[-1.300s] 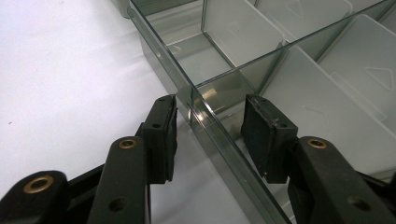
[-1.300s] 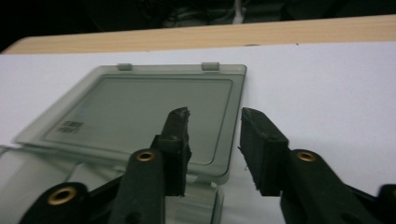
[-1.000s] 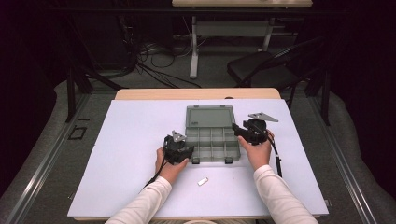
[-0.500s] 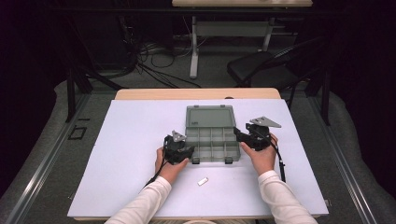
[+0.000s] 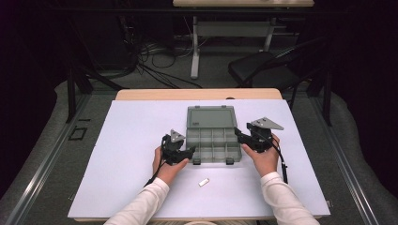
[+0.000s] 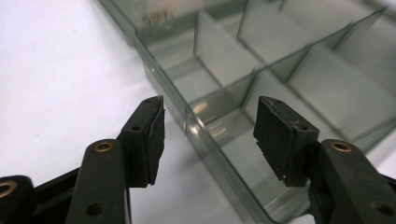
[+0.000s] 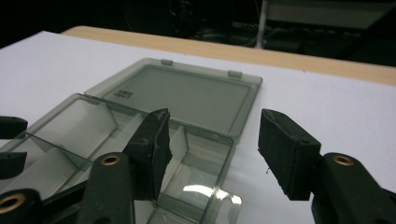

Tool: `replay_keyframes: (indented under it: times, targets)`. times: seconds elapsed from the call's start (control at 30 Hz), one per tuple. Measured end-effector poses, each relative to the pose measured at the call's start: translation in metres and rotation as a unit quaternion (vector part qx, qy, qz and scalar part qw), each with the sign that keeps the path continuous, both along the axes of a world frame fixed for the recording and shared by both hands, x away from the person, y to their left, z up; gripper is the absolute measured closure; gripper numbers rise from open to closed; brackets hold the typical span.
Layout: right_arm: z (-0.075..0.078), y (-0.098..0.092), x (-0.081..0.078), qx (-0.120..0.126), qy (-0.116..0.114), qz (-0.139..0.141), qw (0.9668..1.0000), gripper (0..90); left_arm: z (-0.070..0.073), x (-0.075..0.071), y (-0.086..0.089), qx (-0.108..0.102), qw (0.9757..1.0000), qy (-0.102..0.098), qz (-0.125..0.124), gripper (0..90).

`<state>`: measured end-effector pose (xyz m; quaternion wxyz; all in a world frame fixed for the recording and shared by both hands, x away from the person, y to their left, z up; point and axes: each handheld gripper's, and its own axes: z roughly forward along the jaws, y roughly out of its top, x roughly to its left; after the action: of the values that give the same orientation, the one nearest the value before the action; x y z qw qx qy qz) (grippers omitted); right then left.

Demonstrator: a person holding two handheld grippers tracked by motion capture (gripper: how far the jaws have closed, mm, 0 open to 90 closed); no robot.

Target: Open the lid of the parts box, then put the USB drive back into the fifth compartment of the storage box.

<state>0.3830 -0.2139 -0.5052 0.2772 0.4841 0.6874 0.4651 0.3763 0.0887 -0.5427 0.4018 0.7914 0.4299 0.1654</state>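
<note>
Grey plastic organizer box (image 5: 213,139), lid open flat toward table's far edge

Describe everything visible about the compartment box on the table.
The compartment box is clear, grey-tinted plastic and lies open on the white table. Its lid is folded flat beyond the tray, with two latch tabs at the far edge. Thin dividers split the tray into compartments, which look empty. The left gripper straddles one side wall with jaws open, and the right gripper straddles the opposite wall, also open; neither visibly clamps it.
</note>
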Motion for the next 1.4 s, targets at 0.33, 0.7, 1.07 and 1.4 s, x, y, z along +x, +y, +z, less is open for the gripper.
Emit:
replay_keyframes:
  times: [0.33, 0.7, 1.07, 1.4]
  targets:
    - [0.008, 0.002, -0.004, -0.010, -0.027, 0.043, 0.9987, 41.3, 0.029, -0.009, 0.023, -0.096, 0.9933, -0.027, -0.058, 33.9]
    - [0.014, 0.006, -0.008, 0.026, -0.044, 0.096, 0.9941, 22.0, 0.039, -0.026, 0.036, -0.131, 0.9840, -0.069, -0.099, 20.2]
    - [0.015, 0.008, -0.008, 0.038, -0.037, 0.088, 0.9947, 14.5, 0.037, -0.028, 0.031, -0.124, 0.9843, -0.071, -0.104, 18.7]
    - [0.015, 0.015, -0.011, 0.020, -0.033, 0.105, 0.9937, 13.9, 0.036, -0.035, 0.023, -0.108, 0.9845, -0.080, -0.112, 18.7]
